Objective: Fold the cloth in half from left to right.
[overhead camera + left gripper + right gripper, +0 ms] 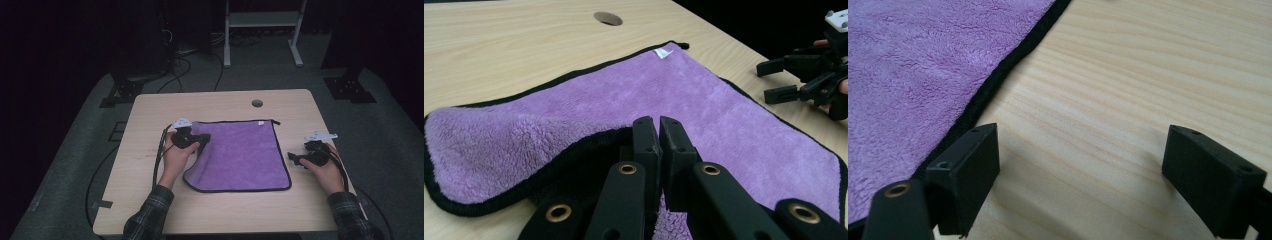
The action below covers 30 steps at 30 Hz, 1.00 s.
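A purple cloth [242, 157] with black trim lies flat on the light wooden table [150, 150]. My left gripper [201, 143] is at the cloth's left edge. In the left gripper view its jaws [659, 137] are shut on that edge, and the cloth [724, 105] is raised into a fold beside them. My right gripper [293, 159] rests just right of the cloth, low over the table. In the right gripper view it [1080, 175] stands wide open over bare wood, its left jaw next to the cloth's [908, 65] black hem. The right gripper [769, 82] also appears open in the left gripper view.
A round cable hole [257, 103] sits in the table behind the cloth, with a white tag [260, 123] at the cloth's far edge. Cables trail from both grippers. Beyond the table stand a white frame [260, 30] and dark stands on grey floor.
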Motion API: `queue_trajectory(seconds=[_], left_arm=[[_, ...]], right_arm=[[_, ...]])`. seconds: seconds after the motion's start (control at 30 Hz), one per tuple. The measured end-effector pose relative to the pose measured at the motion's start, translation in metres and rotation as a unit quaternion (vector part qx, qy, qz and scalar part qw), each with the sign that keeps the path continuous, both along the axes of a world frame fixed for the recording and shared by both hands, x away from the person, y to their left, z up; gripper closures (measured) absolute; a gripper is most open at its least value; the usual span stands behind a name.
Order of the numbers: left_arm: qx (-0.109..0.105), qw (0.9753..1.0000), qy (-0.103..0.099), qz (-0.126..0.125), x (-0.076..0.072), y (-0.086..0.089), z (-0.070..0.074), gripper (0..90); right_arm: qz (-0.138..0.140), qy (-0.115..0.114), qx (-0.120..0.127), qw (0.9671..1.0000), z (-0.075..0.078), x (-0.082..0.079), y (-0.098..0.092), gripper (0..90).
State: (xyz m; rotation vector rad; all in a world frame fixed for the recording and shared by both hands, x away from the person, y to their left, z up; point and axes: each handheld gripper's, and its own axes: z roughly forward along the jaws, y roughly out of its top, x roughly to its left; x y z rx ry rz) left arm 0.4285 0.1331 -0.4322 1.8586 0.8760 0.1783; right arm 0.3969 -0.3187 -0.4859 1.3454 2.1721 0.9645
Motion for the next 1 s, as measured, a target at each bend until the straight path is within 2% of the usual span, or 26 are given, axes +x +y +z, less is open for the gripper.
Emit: queue_trajectory(seconds=[0.43, 1.0], left_arm=[[-0.011, 0.9997, 0.002, -0.023, 0.008, -0.032, 0.002, 86.5], [-0.009, 0.9983, 0.003, -0.058, 0.018, -0.080, 0.004, 86.5]], right_arm=[[0.000, 0.000, 0.000, 1.0000, 0.000, 0.000, 0.000, 14.3], [0.000, 0.000, 0.000, 1.0000, 0.000, 0.000, 0.000, 14.3]])
